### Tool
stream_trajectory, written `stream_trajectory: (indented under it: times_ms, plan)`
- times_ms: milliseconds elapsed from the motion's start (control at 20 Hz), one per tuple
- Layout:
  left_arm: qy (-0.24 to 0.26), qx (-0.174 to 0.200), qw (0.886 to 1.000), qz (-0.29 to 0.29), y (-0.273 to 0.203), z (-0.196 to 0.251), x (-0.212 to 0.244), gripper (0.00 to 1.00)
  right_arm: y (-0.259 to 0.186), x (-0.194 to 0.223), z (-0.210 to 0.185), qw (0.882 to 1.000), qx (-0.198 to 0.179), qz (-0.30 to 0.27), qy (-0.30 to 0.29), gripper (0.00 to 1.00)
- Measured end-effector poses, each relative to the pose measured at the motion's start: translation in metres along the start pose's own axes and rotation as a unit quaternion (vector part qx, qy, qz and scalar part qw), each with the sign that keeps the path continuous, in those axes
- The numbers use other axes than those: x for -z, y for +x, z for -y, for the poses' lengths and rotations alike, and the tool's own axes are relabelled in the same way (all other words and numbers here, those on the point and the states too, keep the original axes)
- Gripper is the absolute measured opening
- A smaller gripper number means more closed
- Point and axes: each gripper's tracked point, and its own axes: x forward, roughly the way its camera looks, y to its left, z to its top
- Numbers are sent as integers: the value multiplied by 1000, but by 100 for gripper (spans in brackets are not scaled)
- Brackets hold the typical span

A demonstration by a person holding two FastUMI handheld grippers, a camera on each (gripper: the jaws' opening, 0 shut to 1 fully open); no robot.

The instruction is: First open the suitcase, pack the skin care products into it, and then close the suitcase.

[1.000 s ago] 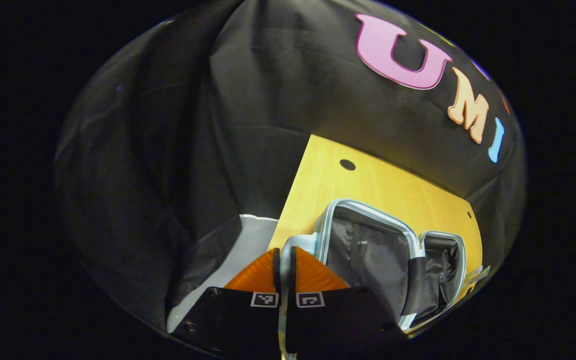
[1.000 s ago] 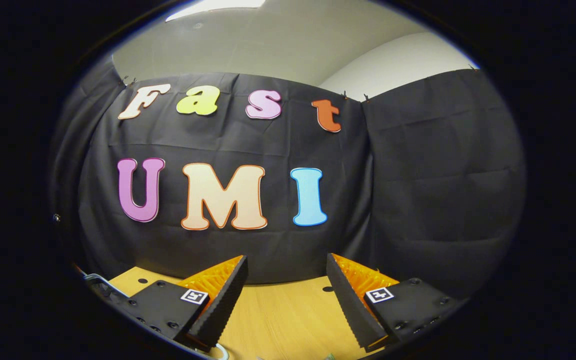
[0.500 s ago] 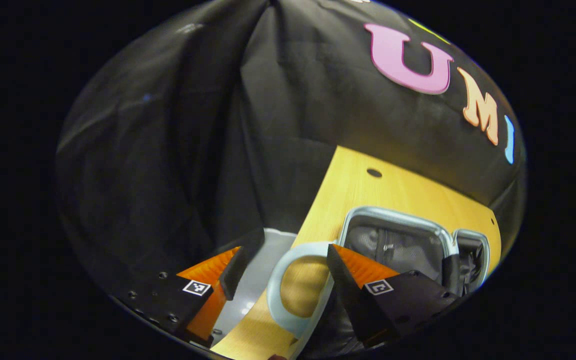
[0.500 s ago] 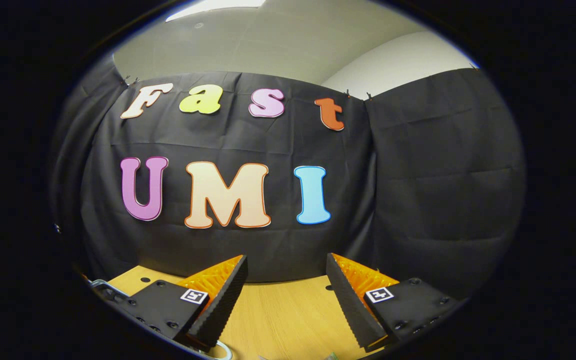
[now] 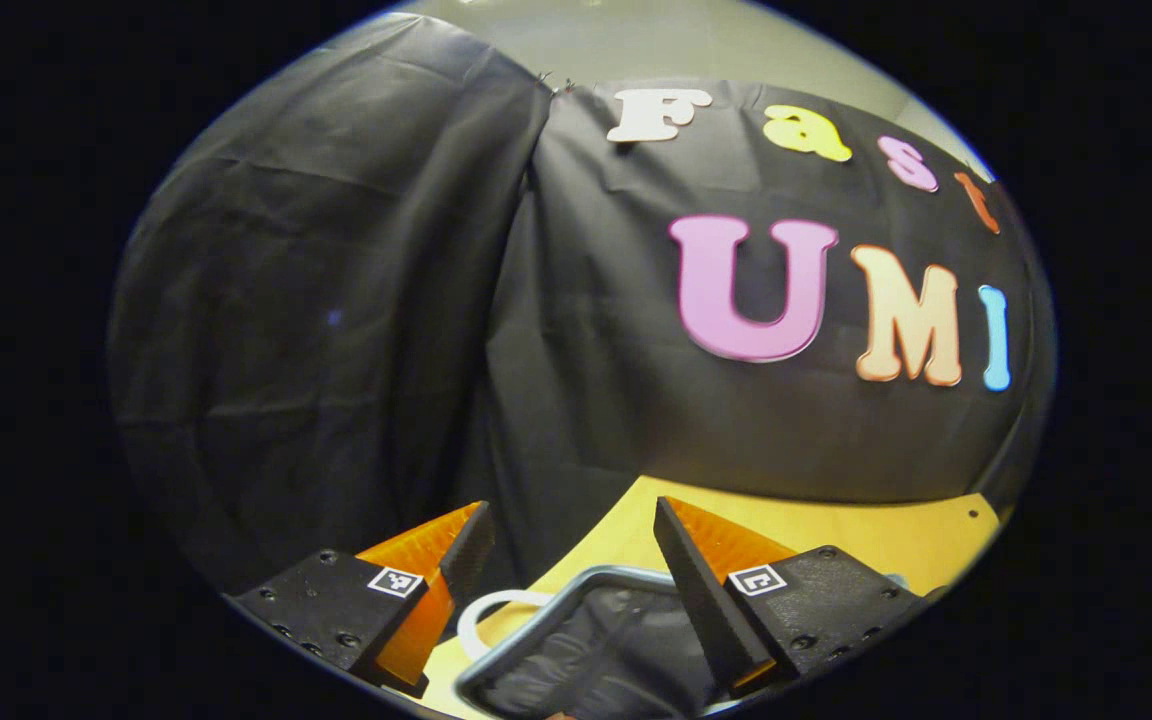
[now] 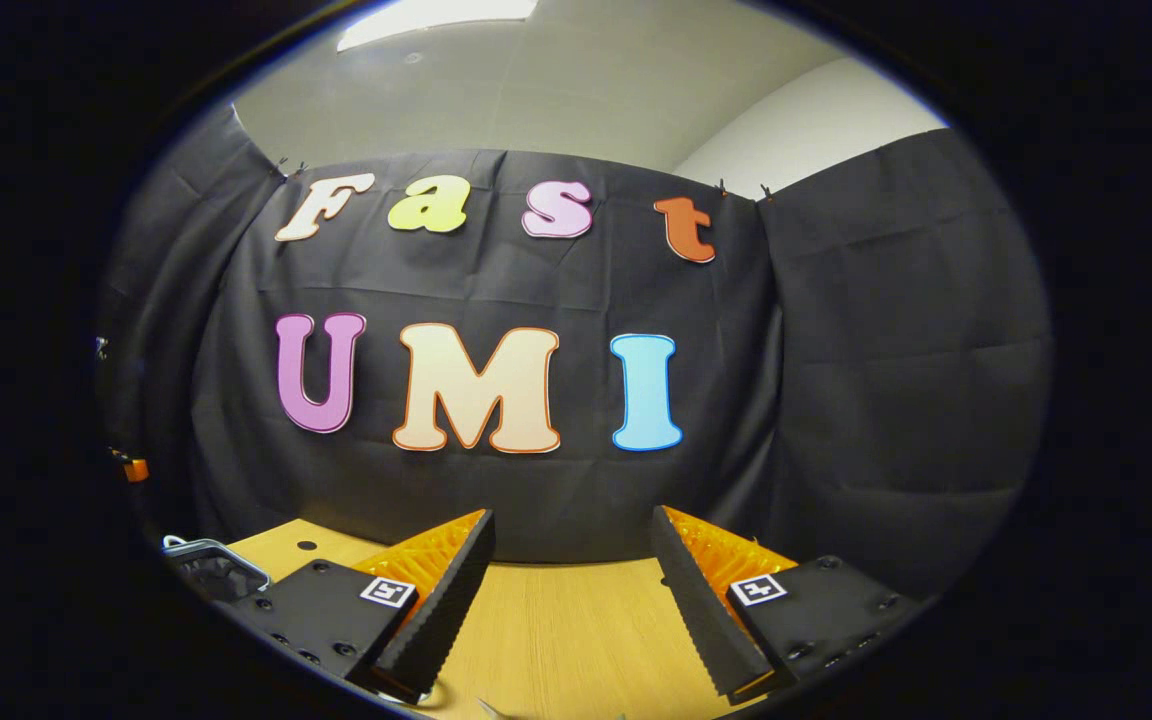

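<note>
Lying open: suitcase [image 5: 586,640], just below left claw [image 5: 571,560], on desk [image 5: 836,530].
Handling: probably being light; rigid rim, soft lining.
Gripping point: pale handle [image 5: 496,607].
Claws: left and right claw [image 6: 571,570] both gaping, empty.

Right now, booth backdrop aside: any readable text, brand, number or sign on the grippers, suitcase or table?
Left gripper: no words; a square black-and-white coded marker on each finger mount, a pattern and not text.
Right gripper: the same kind of coded marker, no text.
Open suitcase with pale grey rim and dark lining: no label or brand visible.
Light wooden table: none.
</note>
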Motion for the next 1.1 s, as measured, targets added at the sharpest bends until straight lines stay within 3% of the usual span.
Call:
stream_trajectory:
  times_ms: [250, 600, 800, 1100]
  plan:
    - [20, 66, 997, 25, -48, 117, -23, 94, -12, 12, 23, 1000, -27, -2, 2, 98]
    - [29, 157, 987, 17, -107, 243, -2, 95, -32, 21, 43, 997, -71, 1, 5, 98]
    - [29, 217, 976, -8, -138, 315, 30, 95, -38, 27, 62, 997, -76, -4, 13, 98]
    - [61, 303, 948, -73, -188, 405, 115, 95, -41, 44, 85, 996, -81, -27, 5, 98]
